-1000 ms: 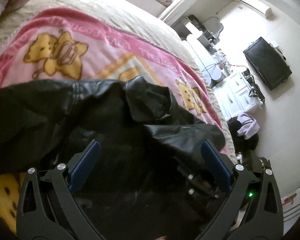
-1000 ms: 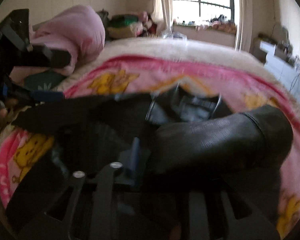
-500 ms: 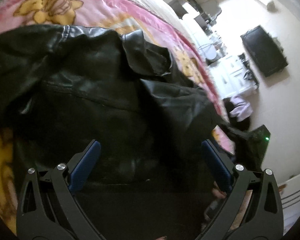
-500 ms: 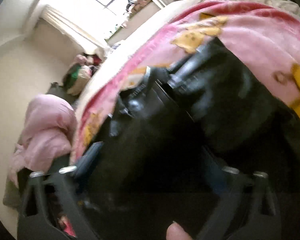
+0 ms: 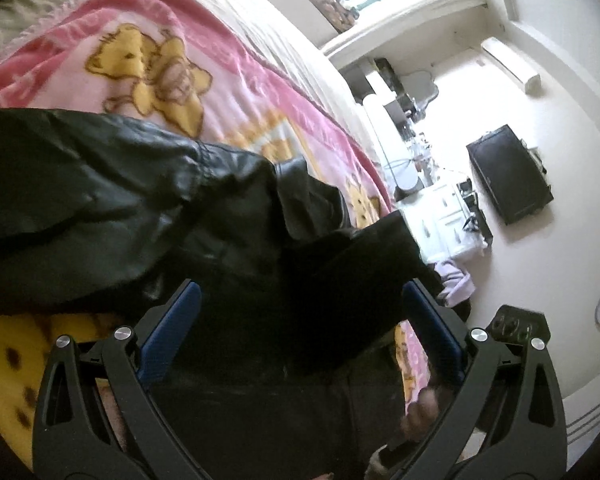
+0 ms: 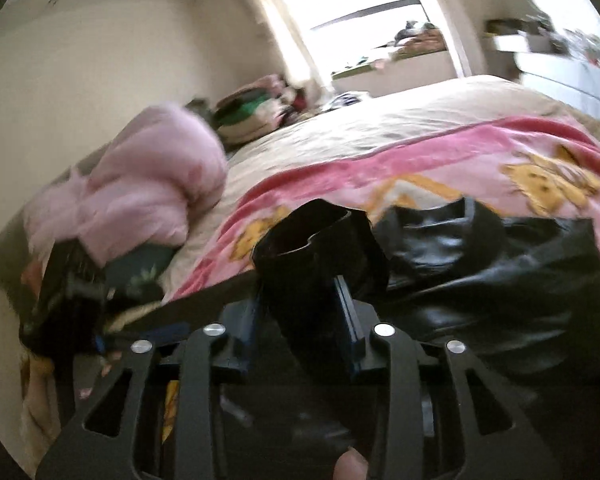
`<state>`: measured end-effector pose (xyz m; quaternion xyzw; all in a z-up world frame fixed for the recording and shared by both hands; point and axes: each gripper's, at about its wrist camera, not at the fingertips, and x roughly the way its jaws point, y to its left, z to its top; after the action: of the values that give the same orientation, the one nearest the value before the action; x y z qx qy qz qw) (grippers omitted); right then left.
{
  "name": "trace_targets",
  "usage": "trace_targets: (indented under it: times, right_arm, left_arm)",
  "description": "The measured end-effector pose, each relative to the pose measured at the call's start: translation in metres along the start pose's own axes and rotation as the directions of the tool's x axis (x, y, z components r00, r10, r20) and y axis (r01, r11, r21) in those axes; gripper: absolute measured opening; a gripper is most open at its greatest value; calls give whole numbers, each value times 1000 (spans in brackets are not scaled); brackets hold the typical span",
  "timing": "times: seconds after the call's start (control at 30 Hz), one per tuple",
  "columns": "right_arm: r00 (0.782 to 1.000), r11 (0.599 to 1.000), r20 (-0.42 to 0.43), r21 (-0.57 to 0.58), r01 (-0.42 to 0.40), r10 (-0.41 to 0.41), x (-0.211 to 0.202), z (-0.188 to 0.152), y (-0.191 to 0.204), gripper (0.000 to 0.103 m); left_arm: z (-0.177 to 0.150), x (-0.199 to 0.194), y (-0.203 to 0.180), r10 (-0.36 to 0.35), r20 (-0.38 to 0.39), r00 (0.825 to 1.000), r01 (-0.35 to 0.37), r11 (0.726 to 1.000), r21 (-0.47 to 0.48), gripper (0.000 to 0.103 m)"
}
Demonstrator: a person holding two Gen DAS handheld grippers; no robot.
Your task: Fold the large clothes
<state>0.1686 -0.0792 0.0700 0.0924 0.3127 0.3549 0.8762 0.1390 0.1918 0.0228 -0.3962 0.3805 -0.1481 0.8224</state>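
A black leather jacket lies on a pink blanket with yellow bears on the bed. My left gripper is open and empty, its blue-padded fingers spread just above the jacket's body. My right gripper is shut on the jacket's sleeve, whose open cuff points up between the blue pads. The rest of the jacket lies to the right in the right wrist view. The right gripper also shows in the left wrist view, at the bed's edge.
A pink quilt bundle and folded clothes lie at the bed's far side near the window. Beyond the bed's edge stand a white cabinet and a wall-mounted black screen.
My right gripper has closed on the sleeve and lifted it, with the cuff now upright. My left gripper has pulled back over the jacket and stays open.
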Motion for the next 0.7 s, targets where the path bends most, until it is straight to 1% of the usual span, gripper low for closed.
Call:
trace_targets:
  times: [0.03, 0.07, 0.1, 0.13, 0.17, 0.27, 0.33, 0.37, 0.5, 0.6, 0.63, 0.7]
  right_arm:
    - [1000, 1000, -23, -5, -13, 13, 5, -3, 5, 53]
    - [999, 1000, -43, -4, -29, 29, 9, -5, 9, 67]
    - [997, 999, -56, -2, -51, 50, 12, -9, 13, 69]
    - [995, 998, -72, -4, -68, 67, 14, -13, 16, 69]
    - [993, 997, -89, -4, -80, 79, 16, -18, 18, 71]
    - [991, 996, -103, -5, -85, 84, 12, -23, 18, 76]
    - [994, 999, -102, -18, -46, 44, 8, -24, 10, 76]
    - [994, 999, -101, -18, -31, 29, 7, -25, 7, 76]
    - [995, 999, -91, 23, 43, -41, -7, -23, -24, 76]
    - [994, 995, -70, 45, 88, -84, -19, -21, -45, 76]
    - [993, 993, -64, 53, 103, -100, -23, -21, -51, 76]
    - [991, 989, -52, 71, 127, -123, -32, -19, -65, 76]
  left_arm:
    - [2, -2, 2, 3, 4, 1000, -3, 1000, -3, 94]
    - [3, -4, 4, 2, 9, 1000, -2, 1000, -10, 94]
    - [4, -6, 5, -3, 11, 1000, 3, 1000, -15, 94]
    - [5, -6, 7, -6, 12, 1000, 7, 1000, -21, 94]
    - [6, -6, 9, -6, 16, 1000, 6, 1000, -27, 94]
    - [6, -4, 14, 13, 10, 1000, -13, 1000, -21, 94]
    - [4, 2, 16, 21, -9, 1000, -21, 1000, -16, 94]
    - [1, 8, 19, 20, -31, 999, -20, 1000, -17, 94]
    - [-8, 27, 31, 17, -85, 996, -20, 999, -41, 94]
    - [-14, 44, 36, -26, -111, 993, 18, 997, -74, 93]
    - [-15, 47, 36, -29, -117, 993, 20, 997, -76, 92]
    - [-18, 58, 35, -1, -132, 991, -7, 998, -66, 90]
